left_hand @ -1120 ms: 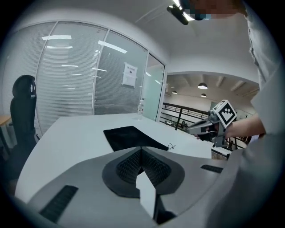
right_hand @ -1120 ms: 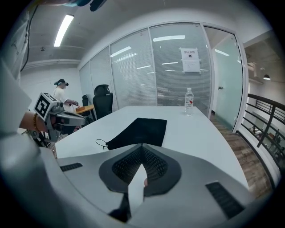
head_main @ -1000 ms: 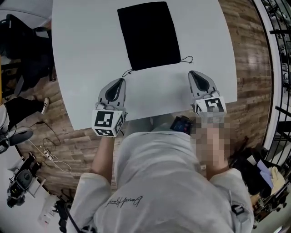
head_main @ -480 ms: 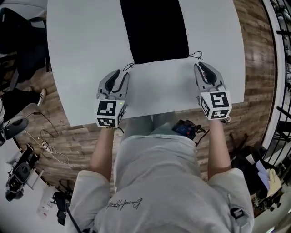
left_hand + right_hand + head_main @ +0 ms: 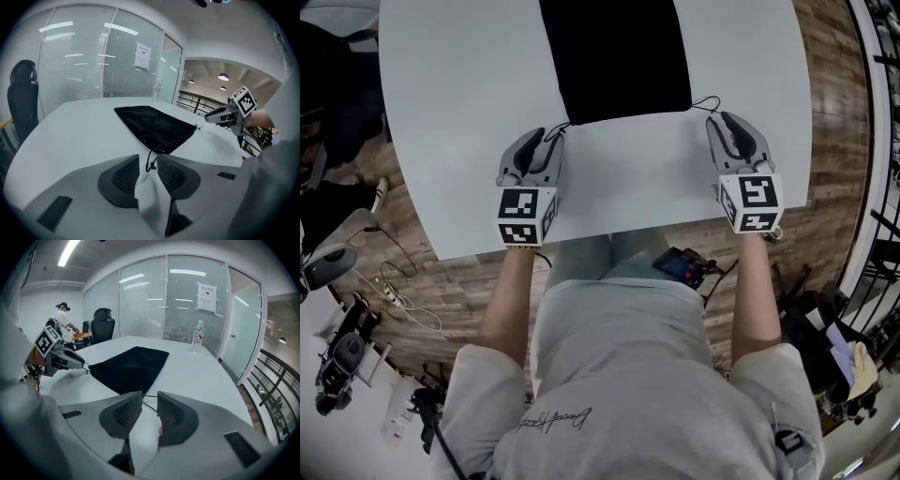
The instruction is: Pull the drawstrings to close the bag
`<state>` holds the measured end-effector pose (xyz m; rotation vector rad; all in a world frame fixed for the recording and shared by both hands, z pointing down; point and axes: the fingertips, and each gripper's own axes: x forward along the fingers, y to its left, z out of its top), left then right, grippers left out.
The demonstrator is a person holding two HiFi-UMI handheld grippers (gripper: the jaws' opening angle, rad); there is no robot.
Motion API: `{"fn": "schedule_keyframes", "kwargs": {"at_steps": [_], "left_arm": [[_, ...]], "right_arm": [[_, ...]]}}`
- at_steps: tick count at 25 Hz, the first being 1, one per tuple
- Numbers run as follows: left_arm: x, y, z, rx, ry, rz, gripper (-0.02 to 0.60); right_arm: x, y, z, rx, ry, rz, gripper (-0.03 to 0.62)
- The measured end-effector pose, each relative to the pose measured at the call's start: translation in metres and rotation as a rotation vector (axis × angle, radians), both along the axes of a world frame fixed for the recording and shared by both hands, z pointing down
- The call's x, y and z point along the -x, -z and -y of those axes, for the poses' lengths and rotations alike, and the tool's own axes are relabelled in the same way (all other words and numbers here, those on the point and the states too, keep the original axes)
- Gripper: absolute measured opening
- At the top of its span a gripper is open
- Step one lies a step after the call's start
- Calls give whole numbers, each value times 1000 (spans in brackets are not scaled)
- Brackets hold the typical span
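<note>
Our flat black fabric bag (image 5: 614, 56) lies on the white table (image 5: 459, 112), mouth toward us. The jaws have just been opening: the left gripper (image 5: 546, 139) stands wide around the thin black left drawstring (image 5: 149, 160), and the right gripper (image 5: 724, 120) partly open around the right drawstring (image 5: 150, 408). Neither cord is pinched. We should clamp near the knots, then pull outward evenly. The white paper notice (image 5: 206, 290) is too small to read.

White table (image 5: 469, 112), water bottle (image 5: 198, 336) at its far end, black office chair (image 5: 102, 320) beyond
</note>
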<state>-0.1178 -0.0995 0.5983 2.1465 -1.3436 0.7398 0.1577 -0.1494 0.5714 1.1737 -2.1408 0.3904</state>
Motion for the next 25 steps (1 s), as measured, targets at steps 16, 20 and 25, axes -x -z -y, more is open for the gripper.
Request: {"fn": "schedule_keyframes", "kwargs": {"at_steps": [16, 20, 25], "left_arm": [[1, -5, 11, 13, 8, -8, 33], [2, -3, 12, 11, 15, -12, 20], [4, 2, 17, -1, 32, -15, 20]], "right_arm": [[-11, -24, 25, -1, 97, -187, 141], [-11, -36, 28, 0, 159, -254, 143], [-6, -42, 29, 5, 206, -268, 143]]}}
